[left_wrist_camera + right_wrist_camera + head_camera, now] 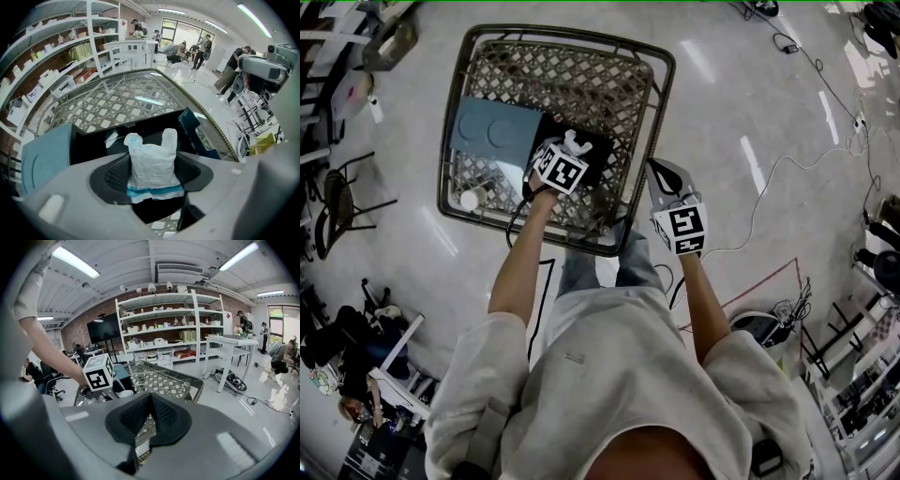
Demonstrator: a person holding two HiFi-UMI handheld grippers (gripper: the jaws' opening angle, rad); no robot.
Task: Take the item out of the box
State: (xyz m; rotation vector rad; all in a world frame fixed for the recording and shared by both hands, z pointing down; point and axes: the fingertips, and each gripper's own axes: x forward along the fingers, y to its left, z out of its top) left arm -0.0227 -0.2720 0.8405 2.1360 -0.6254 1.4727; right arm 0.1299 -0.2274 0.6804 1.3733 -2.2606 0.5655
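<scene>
An open box (598, 165) with a black inside and a blue lid (492, 131) lies in a lattice basket (661, 84). My left gripper (570, 148) points steeply down over the box, shut on a white packet (575, 141). In the left gripper view the packet (152, 159), crumpled with a blue stripe at its lower edge, stands between the ribbed pads (115, 176) above the box (93, 140). My right gripper (661, 173) hangs outside the basket's right rim with nothing in it. In the right gripper view its jaws (149, 401) meet at the tips, before the basket (161, 380).
A small white round object (469, 199) lies in the basket's near left corner. Cables (769, 187) trail over the floor at the right. Shelving (168, 329) and a white table (229, 341) stand beyond the basket, with people further back.
</scene>
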